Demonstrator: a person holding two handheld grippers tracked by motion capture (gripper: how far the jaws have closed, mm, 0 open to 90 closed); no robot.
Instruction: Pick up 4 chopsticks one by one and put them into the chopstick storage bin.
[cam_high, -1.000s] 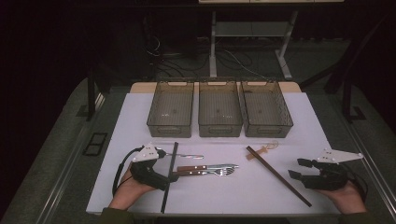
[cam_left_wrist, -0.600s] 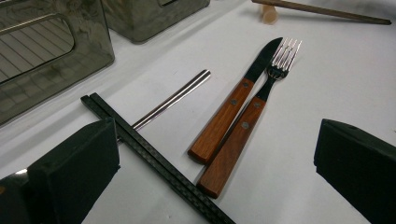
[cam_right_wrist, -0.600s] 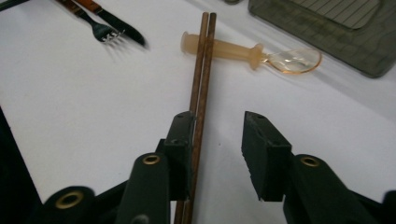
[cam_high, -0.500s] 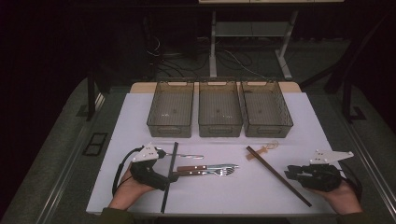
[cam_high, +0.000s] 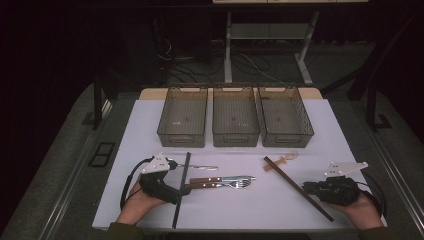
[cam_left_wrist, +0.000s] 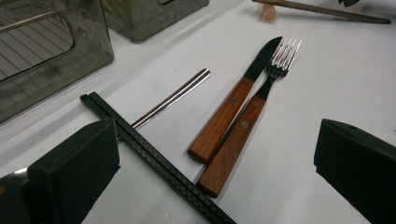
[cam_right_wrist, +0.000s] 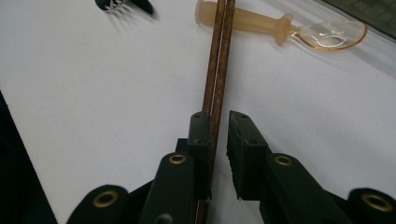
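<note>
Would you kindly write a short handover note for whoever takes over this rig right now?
Right tool: jaws have just been closing around the brown chopsticks, a gap left on one side; not lifted.
Left tool: open, low over the black chopsticks, holding nothing.
Knife, fork, metal handle and clear spoon lie on the table.
Three bins are empty.
Left: all sorting, presumably.
</note>
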